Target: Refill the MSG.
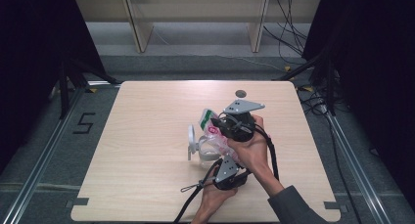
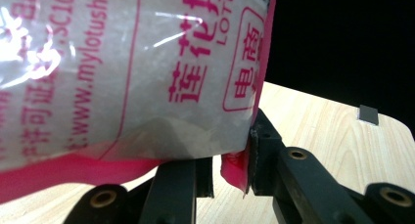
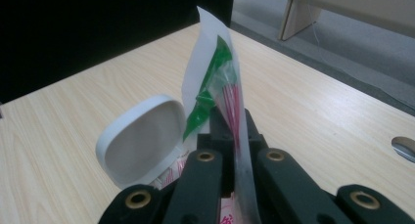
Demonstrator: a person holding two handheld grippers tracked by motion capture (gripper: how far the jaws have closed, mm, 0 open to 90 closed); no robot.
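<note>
A clear plastic bag (image 1: 214, 132) with pink print and white grains inside is held tilted above a clear container (image 1: 208, 154) whose white flip lid (image 1: 190, 137) stands open. My right gripper (image 1: 219, 124) is shut on the bag's white and green top edge (image 3: 215, 77). The white lid (image 3: 142, 138) shows below and to the left of that edge. My left gripper (image 1: 225, 159) comes up from below and is shut on the bag's pink bottom seam (image 2: 235, 168). In the left gripper view the printed bag (image 2: 122, 72) hangs over the jaws. A hand holds each gripper.
The wooden table (image 1: 147, 136) has bare room to the left and at the back. A round grey grommet (image 1: 240, 93) is set near the far edge, also seen as the grommet (image 3: 405, 148). Black cables trail off the near edge. Wooden shelf legs (image 1: 139, 31) stand beyond the table.
</note>
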